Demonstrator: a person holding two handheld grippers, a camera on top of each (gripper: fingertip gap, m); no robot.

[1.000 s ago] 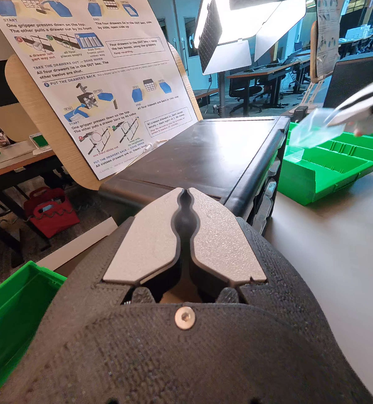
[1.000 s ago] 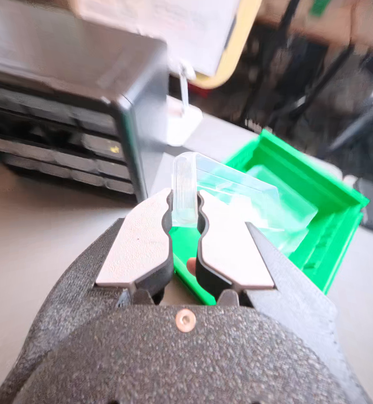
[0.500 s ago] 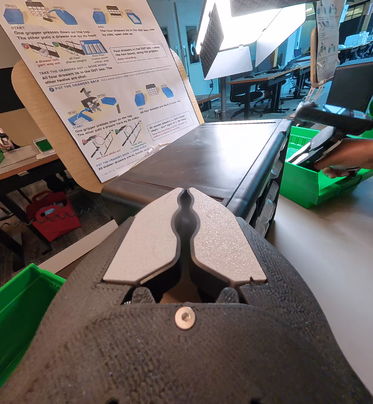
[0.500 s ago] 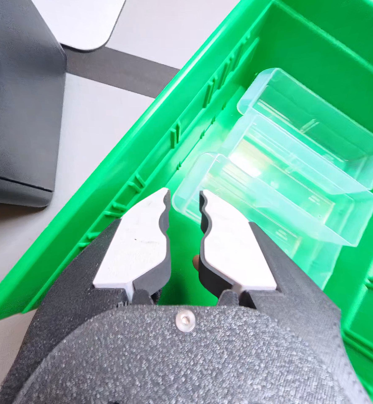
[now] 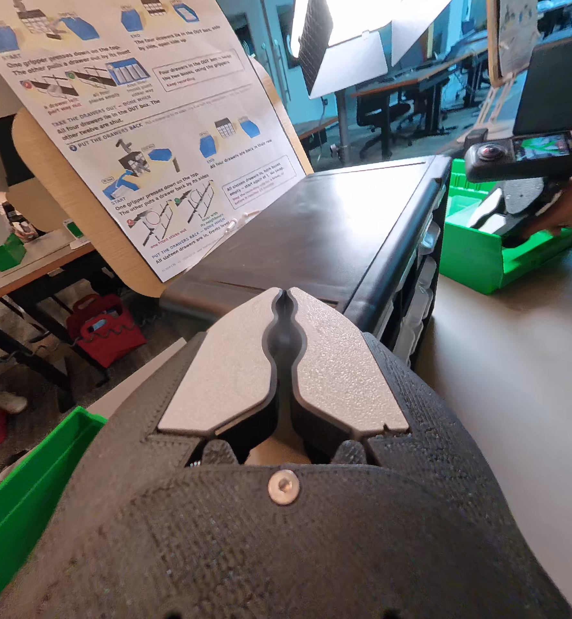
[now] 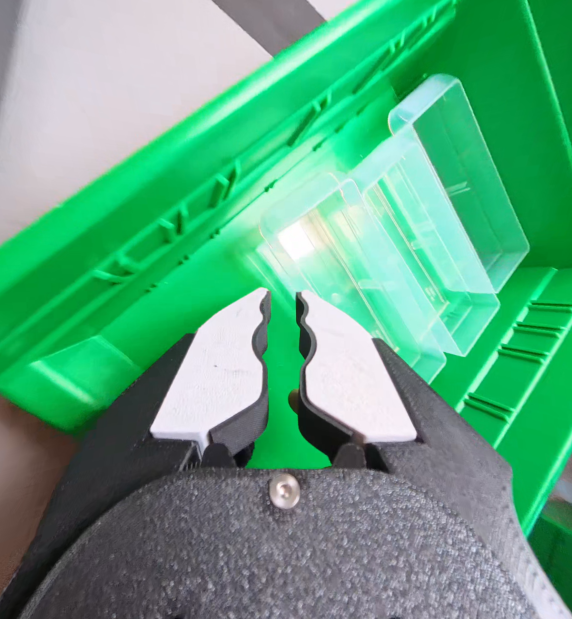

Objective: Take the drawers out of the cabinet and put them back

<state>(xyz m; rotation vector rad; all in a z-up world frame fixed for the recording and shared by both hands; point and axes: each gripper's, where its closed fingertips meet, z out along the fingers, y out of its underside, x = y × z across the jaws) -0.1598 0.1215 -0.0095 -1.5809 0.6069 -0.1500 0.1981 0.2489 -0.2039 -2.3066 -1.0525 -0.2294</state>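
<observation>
left gripper [image 5: 285, 294]: fingers together, empty, at the black cabinet's [image 5: 328, 227] near top edge | right gripper [image 6: 283, 296]: fingers slightly apart, empty, over green bin [image 6: 164, 187] beside cabinet | three clear drawers [image 6: 395, 227] inside that bin (side by side, overlapping)

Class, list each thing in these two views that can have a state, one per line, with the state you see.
Left claw: shut, empty, at the cabinet's top edge.
Right claw: open, empty, over the green bin.
Clear drawers: out of the cabinet, lying overlapped in the bin, open side up.
Green bin: holds the drawers.
Cabinet: upright on the table; some drawers in place.
</observation>
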